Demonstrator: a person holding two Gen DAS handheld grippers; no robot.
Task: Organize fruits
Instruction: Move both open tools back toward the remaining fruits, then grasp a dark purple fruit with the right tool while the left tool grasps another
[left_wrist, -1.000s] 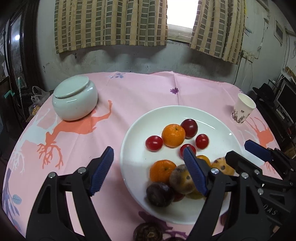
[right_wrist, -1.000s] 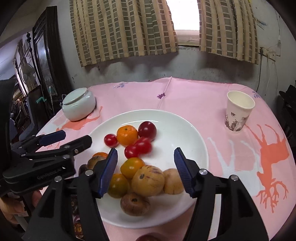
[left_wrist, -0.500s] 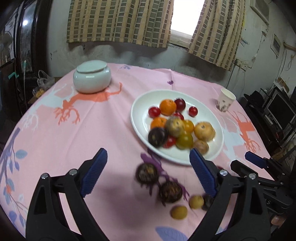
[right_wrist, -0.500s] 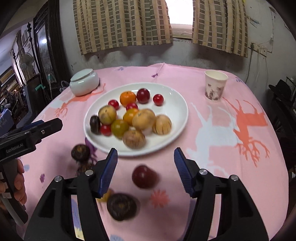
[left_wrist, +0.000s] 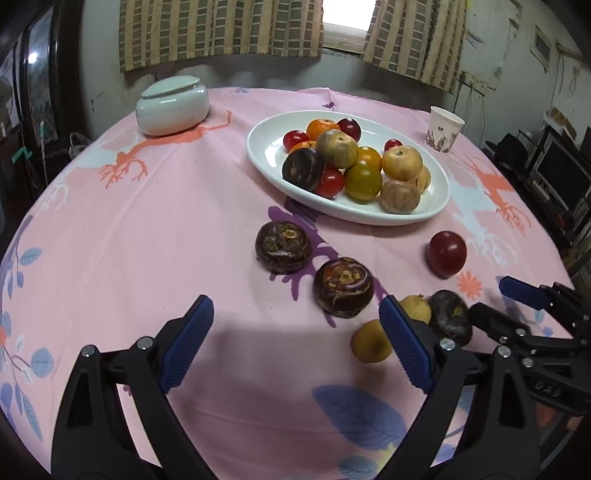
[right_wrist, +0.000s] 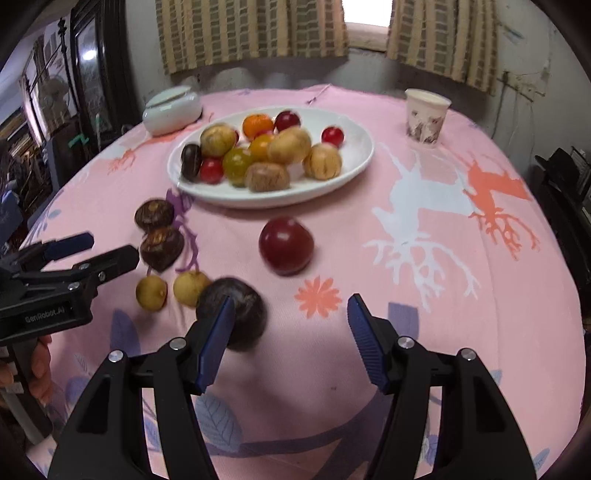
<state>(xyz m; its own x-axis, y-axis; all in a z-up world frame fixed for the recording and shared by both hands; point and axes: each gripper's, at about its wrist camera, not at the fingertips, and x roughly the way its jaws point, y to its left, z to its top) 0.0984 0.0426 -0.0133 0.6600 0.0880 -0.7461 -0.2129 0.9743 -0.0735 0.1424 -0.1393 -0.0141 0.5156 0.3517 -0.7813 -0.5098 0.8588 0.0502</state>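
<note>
A white plate (left_wrist: 266, 162) (right_wrist: 362, 147) holds several fruits: oranges, red tomatoes, tan and dark ones. Loose on the pink cloth in front of it lie two dark brown fruits (left_wrist: 283, 246) (left_wrist: 343, 287), a red plum (left_wrist: 446, 253) (right_wrist: 286, 245), two small yellow fruits (left_wrist: 369, 341) (right_wrist: 151, 292) and a dark purple fruit (right_wrist: 236, 314). My left gripper (left_wrist: 294, 302) hovers open just short of the nearer brown fruit, nothing between its fingers. My right gripper (right_wrist: 291, 300) is open over bare cloth, its left finger just in front of the purple fruit.
A pale lidded ceramic jar (left_wrist: 171, 105) stands at the far left of the round table, a paper cup (left_wrist: 443, 129) at the far right. Dark furniture flanks both sides. A hand (right_wrist: 37, 365) holds the left gripper's handle.
Both grippers have drawn back from over the plate toward the near side of the table, bringing the loose fruits into view. The left jaws have spread a little wider.
</note>
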